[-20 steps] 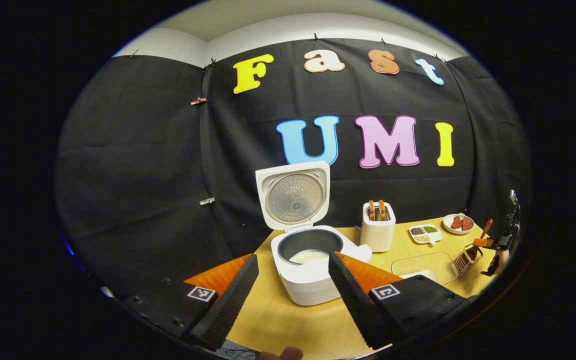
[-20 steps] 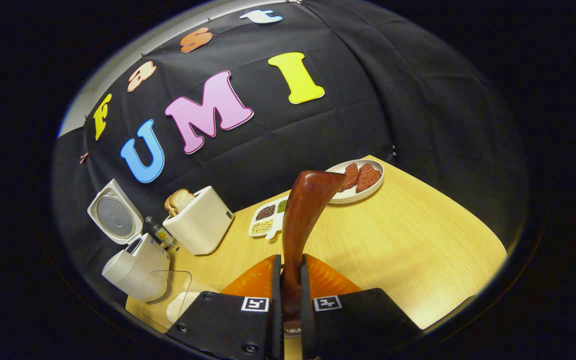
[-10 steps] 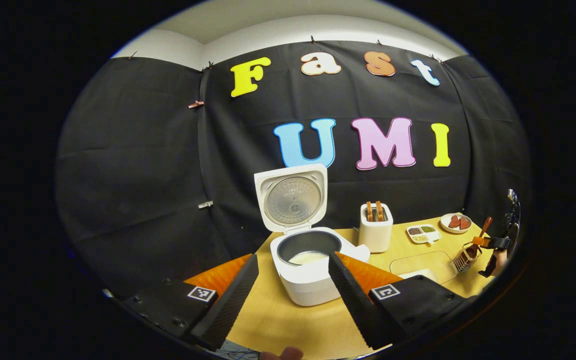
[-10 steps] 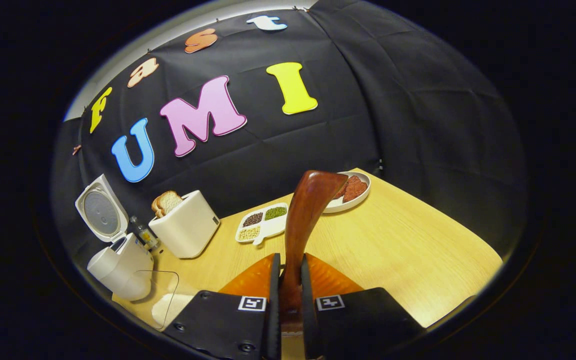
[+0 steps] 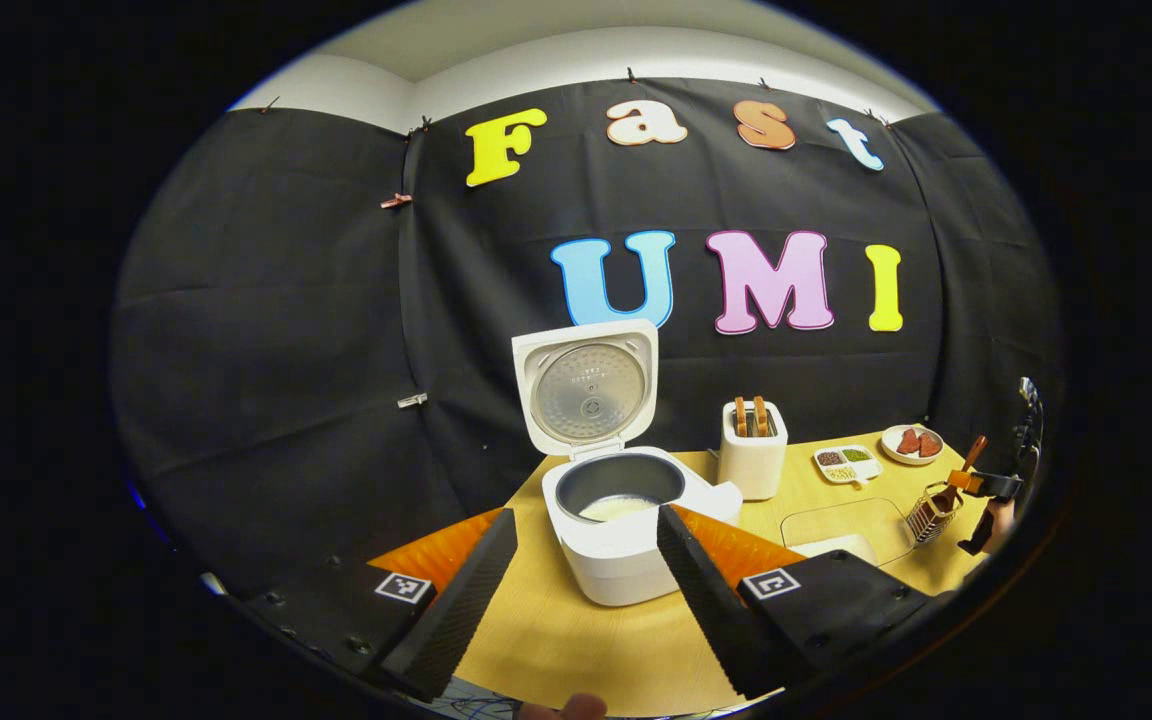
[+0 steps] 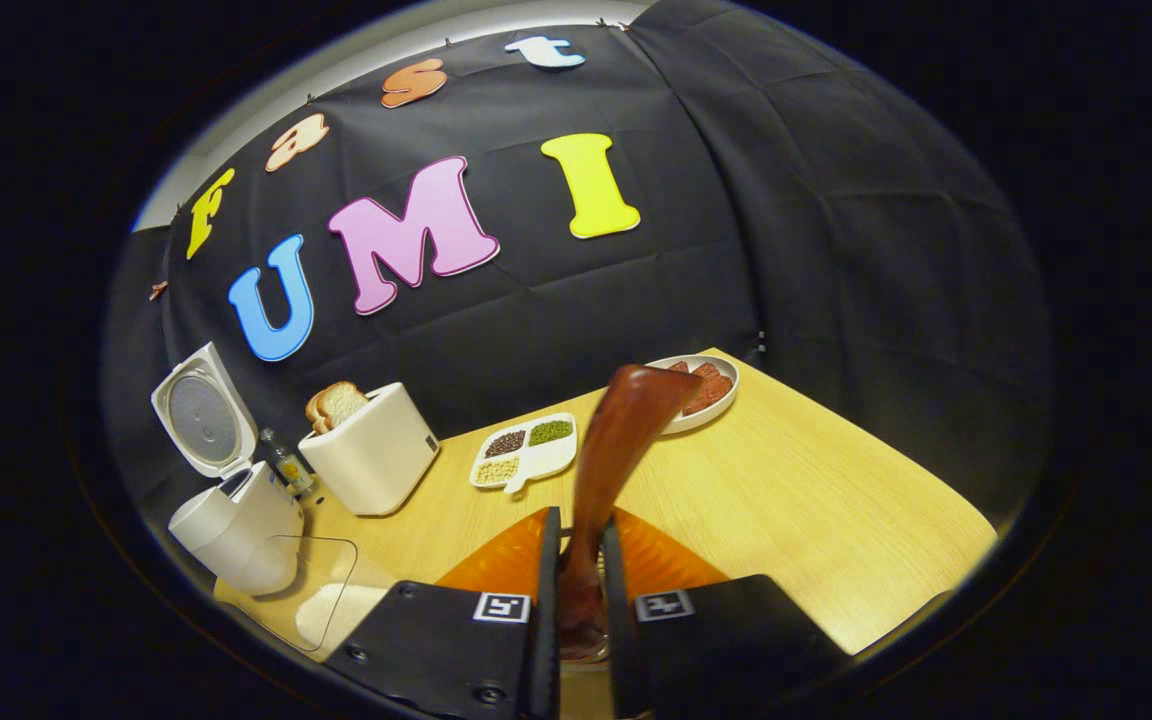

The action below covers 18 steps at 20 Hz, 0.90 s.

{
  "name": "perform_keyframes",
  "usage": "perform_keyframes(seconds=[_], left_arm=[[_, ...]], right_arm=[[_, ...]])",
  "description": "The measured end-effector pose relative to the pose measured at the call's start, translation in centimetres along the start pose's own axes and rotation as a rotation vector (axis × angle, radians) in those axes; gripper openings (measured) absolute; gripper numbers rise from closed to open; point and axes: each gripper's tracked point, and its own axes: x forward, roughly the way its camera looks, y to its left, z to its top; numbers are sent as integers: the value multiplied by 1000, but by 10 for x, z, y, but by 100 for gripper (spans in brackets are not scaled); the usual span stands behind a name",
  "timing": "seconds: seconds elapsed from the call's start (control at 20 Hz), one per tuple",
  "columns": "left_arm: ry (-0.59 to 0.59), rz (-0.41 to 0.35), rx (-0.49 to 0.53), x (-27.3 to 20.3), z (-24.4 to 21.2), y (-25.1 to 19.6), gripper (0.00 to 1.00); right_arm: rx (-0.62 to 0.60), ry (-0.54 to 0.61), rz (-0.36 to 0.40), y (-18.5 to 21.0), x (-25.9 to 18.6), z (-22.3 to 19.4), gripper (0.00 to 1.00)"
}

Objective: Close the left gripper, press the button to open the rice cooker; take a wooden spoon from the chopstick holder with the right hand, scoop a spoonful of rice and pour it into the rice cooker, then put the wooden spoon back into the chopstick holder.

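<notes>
Rice already lies in the pot of the rice cooker (image 5: 616, 520), whose lid stands up, so the pour looks done and what is left is the return of the wooden spoon (image 6: 616, 440). Over the last second your right gripper (image 6: 576, 600) has carried the spoon a little lower: in the right gripper view its bowl now blurs and sits further down against the round plate (image 6: 701, 395) behind it, where a moment ago it was sharp. From the left gripper view the right gripper (image 5: 986, 490) sits at the far right of the worktop (image 5: 576, 640), with the spoon slanting down toward the wire chopstick holder (image 5: 931, 515) just beside it; whether the handle has entered the holder I cannot tell at this distance.

Your right gripper pinches the spoon's handle between both fingers, bowl end up and leaning slightly right, with the gripper tilted so the worktop slopes across its view. The clear tray of rice (image 6: 336, 600) lies at the lower left, next to the cooker, with the toaster (image 6: 371, 455) and the divided dish (image 6: 526, 450) beyond it.

Your left gripper (image 5: 581, 590) has stayed put, fingers spread wide, holding nothing and framing the cooker from the near side.

Ease the handle straight into the holder before you let go.
</notes>
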Motion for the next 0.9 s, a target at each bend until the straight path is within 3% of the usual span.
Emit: perform_keyframes(seconds=[0.1,0.2,0.45,0.7,0.9], left_arm=[[-2,-4,0,-2,2,-2,97],[-11,-9,0,-2,4,-2,97],[-34,-17,-25,-2,10,6,97],[-57,-29,-75,5,10,16,97],[-62,-42,-72,13,6,26,97]], right_arm=[[11,15,-6,3,-11,0,15],[43,-8,-1,8,-13,16,12],[49,-122,42,41,-35,82,12],[-20,-193,151,128,-69,126,12],[-127,-167,205,200,-75,94,12]])
